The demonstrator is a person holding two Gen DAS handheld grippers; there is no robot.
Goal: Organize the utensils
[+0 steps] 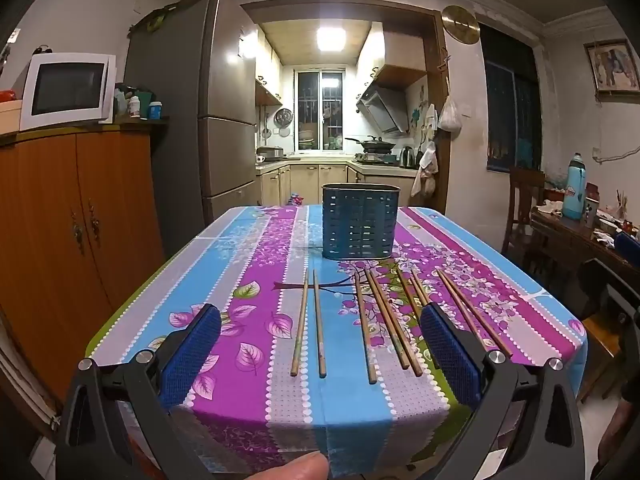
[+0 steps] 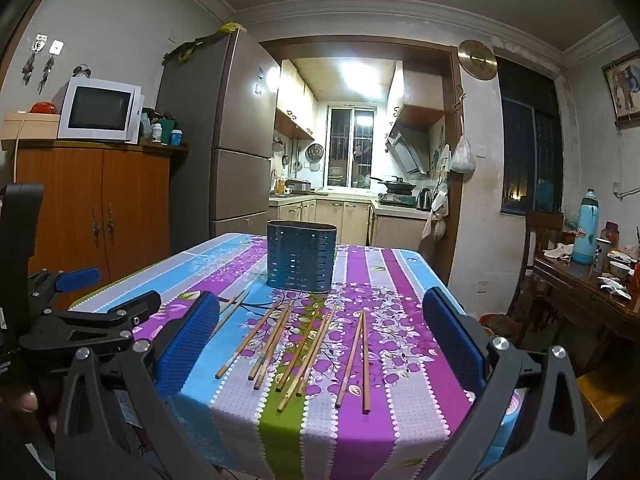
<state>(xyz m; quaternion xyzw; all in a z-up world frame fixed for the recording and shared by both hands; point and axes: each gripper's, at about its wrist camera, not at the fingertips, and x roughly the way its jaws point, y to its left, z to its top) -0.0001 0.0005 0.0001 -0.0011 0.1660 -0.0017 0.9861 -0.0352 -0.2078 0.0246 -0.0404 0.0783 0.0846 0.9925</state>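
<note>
Above the near edge of the surface (image 1: 256,392) I hold both grippers level, pointing across it. My left gripper (image 1: 320,340) has its fingers (image 1: 192,352) spread wide, empty; my right gripper (image 2: 320,336) likewise. Between and beyond them the chopsticks (image 2: 304,344) lie loose in a row, ends toward the near edge. The blue slotted holder (image 1: 358,222) stands upright past them, toward the far edge.

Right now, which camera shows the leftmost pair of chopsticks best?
The left wrist view: the leftmost pair lies in full sight between the open left gripper fingers. In the right wrist view only its far tips show; the right gripper's left finger hides the rest.
</note>
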